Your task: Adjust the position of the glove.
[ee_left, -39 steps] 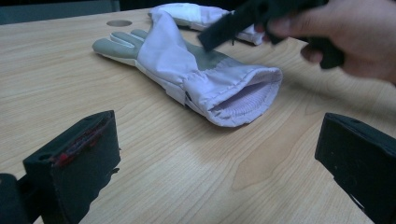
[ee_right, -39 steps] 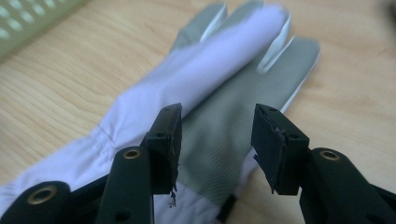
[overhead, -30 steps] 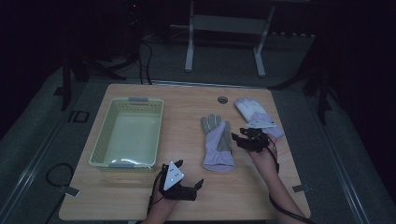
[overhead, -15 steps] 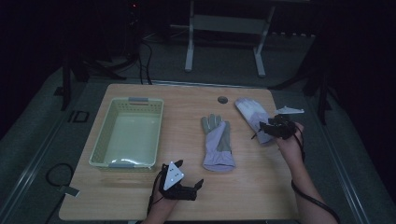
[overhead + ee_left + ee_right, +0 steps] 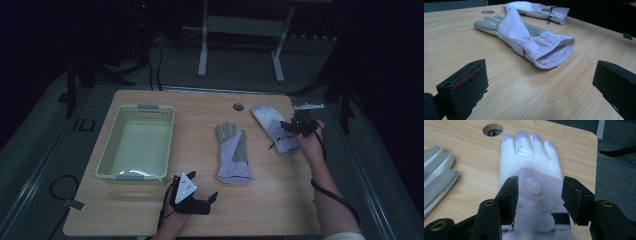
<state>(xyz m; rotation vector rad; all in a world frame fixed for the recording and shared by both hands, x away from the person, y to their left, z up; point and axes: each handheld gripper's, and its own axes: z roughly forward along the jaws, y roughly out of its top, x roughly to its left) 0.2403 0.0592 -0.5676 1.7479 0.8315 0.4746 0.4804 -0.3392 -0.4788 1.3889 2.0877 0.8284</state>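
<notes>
Item 1. Right glove (image 5: 272, 129): a pale glove was laid flat at the far right of the tabletop (image 5: 280, 200), back upward, fingers pointed toward the far edge, a round emblem seen on its back in the right gripper view (image 5: 533, 185). A dark strap was noted across its cuff.

Item 2. Right tongs (image 5: 291, 128): held above the cuff end of the right glove. The jaws were spread to either side of the glove's back and had just been opening further; the glove lay between and below them, and no pinch on the cloth was seen.

Item 3. Middle glove (image 5: 233, 152): a second glove, grey-palmed with a lilac cuff, was laid near the centre of the tabletop, fingers toward the far edge, open cuff toward the near edge. It was apart from the right glove.

Item 4. Left tongs (image 5: 212, 197): rested at the near edge, left of centre, jaws spread wide with nothing between them, aimed at the middle glove's open cuff (image 5: 554, 53).

Item 5. Basket (image 5: 111, 155): a pale green slatted basket was stood at the left of the tabletop.

Item 6. Round hole (image 5: 238, 107): set in the tabletop near the far edge, just left of the right glove's fingertips.
</notes>
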